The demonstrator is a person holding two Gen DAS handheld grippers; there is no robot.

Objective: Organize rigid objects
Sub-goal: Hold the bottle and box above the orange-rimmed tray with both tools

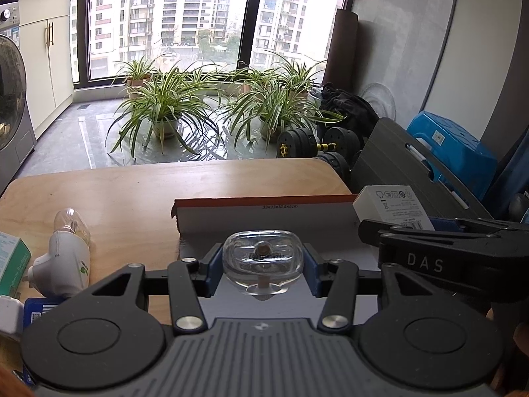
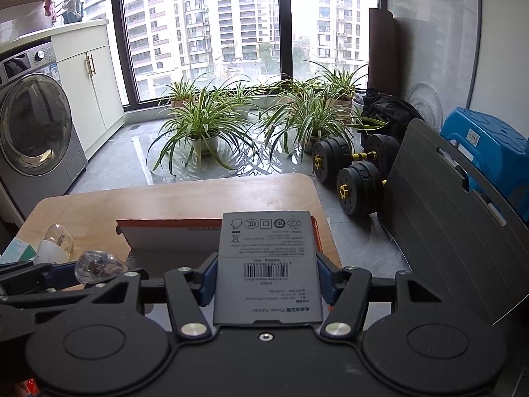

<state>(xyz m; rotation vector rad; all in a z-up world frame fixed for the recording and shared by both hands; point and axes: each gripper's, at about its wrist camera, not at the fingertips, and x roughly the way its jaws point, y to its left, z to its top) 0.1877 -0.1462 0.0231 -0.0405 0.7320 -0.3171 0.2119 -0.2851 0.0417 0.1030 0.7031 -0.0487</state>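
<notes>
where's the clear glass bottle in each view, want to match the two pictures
Left wrist view: the clear glass bottle sits at lower centre, clamped in the left gripper.
Right wrist view: the same bottle appears at the lower left, with the left gripper reaching in from the left edge.
Shared landmark: the orange-edged cardboard box on the wooden table, just behind the bottle in both.

clear glass bottle [image 1: 263, 263] — gripped, raised | white adapter box [image 2: 269, 269] — gripped, label up
</notes>
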